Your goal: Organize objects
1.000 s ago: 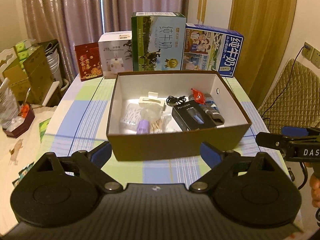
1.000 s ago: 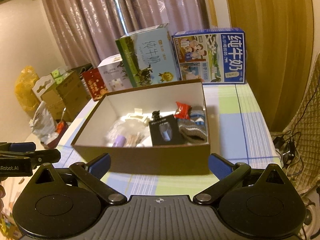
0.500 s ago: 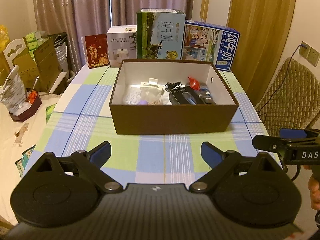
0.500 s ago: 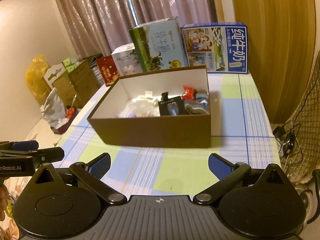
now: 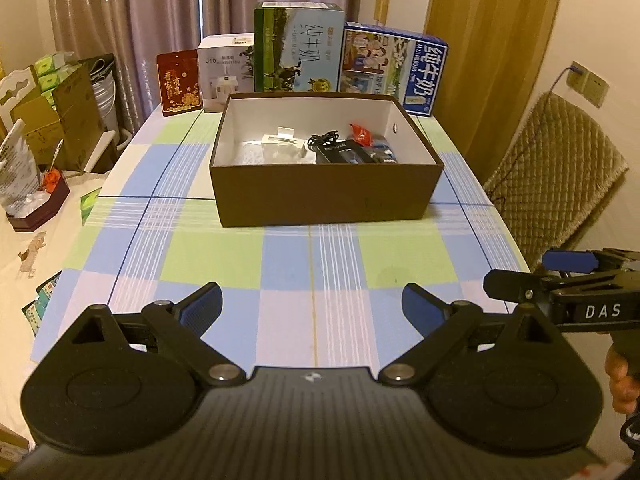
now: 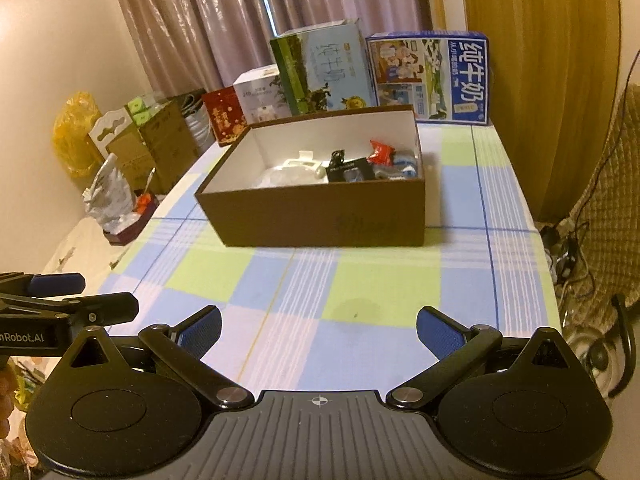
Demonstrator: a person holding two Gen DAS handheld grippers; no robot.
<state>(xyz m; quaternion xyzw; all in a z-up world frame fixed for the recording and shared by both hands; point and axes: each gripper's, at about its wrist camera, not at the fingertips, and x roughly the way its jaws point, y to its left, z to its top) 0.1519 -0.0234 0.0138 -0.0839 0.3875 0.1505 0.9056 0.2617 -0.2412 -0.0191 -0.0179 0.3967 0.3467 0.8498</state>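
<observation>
A brown cardboard box [image 5: 324, 196] [image 6: 320, 220] with a white inside stands on the checked tablecloth [image 5: 312, 264]. Inside lie a black packet [image 5: 340, 152], a red wrapper [image 5: 360, 133], a black cable [image 5: 323, 138], white plastic pieces [image 5: 280, 146] and a blue item [image 5: 384, 152]. My left gripper [image 5: 312, 304] hovers open over the table's near part, well short of the box, with nothing between its fingers. My right gripper [image 6: 318, 328] is open and empty too, level with the left one, which shows as [image 6: 60, 300]. The right gripper appears at the left view's right edge [image 5: 560, 280].
Behind the box stand a green milk carton [image 5: 298, 48], a blue milk carton [image 5: 394, 68], a white box [image 5: 226, 72] and a red packet [image 5: 178, 82]. A quilted chair [image 5: 552, 176] stands to the right. Cartons and bags [image 5: 52, 112] crowd the left. Cables [image 6: 568, 248] lie by the chair.
Both grippers have drawn back from the box towards the near edge of the table. The box looks smaller and farther. Both stay open.
</observation>
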